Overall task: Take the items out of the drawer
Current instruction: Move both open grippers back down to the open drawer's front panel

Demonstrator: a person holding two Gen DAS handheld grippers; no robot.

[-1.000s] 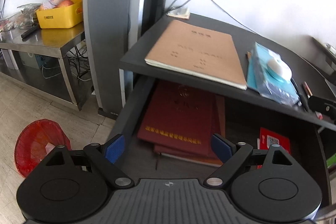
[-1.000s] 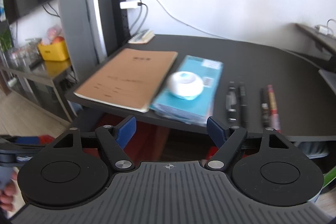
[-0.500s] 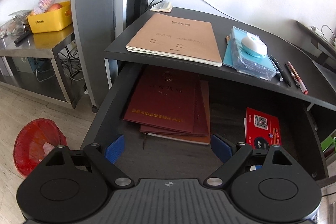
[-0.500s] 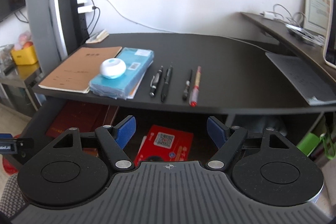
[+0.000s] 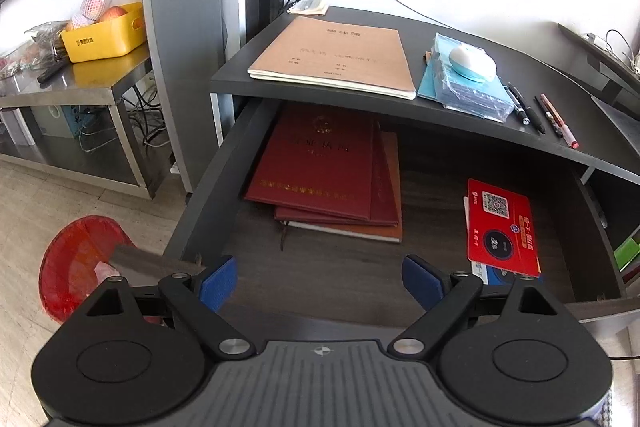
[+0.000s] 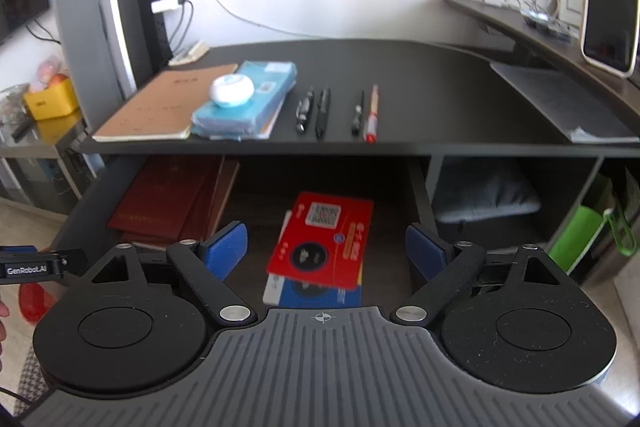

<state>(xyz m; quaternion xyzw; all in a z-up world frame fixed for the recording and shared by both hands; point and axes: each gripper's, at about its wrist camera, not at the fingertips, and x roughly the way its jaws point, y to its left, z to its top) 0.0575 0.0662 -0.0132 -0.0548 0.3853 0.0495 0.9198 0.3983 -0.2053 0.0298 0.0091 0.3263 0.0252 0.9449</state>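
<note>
While both grippers hang over the pulled-out drawer (image 5: 208, 195), nothing is yet held: the left gripper (image 5: 320, 283) has its blue pads spread wide with only the drawer floor between them, and the right gripper (image 6: 326, 251) is spread in the same way, empty.

Nearest to the drawer's front edge lies the red card (image 6: 324, 239), resting on a blue-and-white packet (image 6: 308, 293) whose lower part is hidden behind the right gripper. I think this is the first danger: the card is thin and flat, so the pads may slide over it, or they may close on card and packet together and then drop one of them.

Deeper in the drawer, toward its left wall, is the stack of dark red books (image 5: 324, 171), with a brown one (image 5: 390, 187) under it. The stack is wide; in my judgement spread pads can hardly take it across, and a pinch on one corner could let the books fan out and fall.

Above the back part of the drawer stands the desk top (image 6: 440, 87), which covers the far ends of the books. A lift that goes straight up could strike its edge. On this edge lie the pens (image 6: 320, 111) and the teal packet (image 5: 464, 87) with a white round object (image 5: 472, 63) on it, so a bump may roll them down into the drawer.
</note>
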